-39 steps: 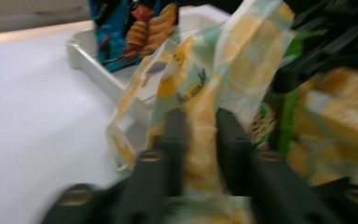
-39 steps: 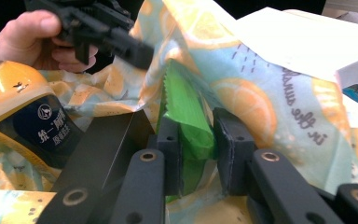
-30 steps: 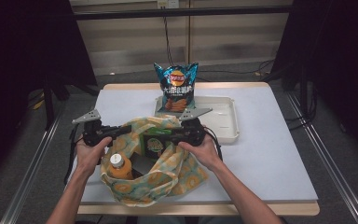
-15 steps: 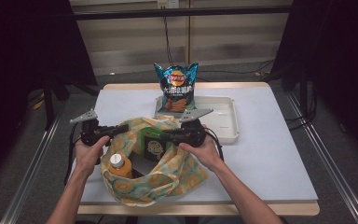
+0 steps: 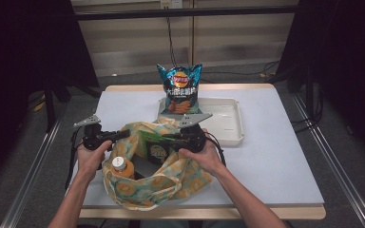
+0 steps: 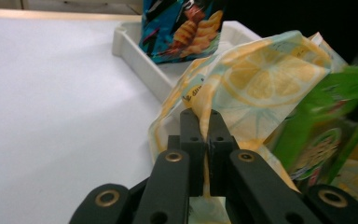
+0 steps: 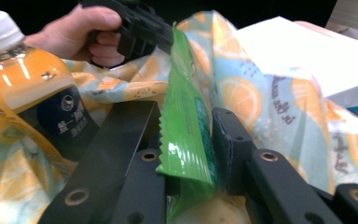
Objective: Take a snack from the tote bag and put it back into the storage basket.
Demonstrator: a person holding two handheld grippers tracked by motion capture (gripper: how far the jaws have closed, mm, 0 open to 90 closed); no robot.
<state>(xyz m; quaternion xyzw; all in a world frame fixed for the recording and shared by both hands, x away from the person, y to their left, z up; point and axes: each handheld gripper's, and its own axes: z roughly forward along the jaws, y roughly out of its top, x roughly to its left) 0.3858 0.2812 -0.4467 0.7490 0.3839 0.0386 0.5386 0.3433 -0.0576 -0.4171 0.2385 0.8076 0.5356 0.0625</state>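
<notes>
On the white table, the left tool pinches the lemon-print bag; the right tool clamps a green packet.

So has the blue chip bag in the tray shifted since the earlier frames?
No. The blue chip bag stands at the same spot on the white tray's left end.

No text is sharp enough to read.
</notes>
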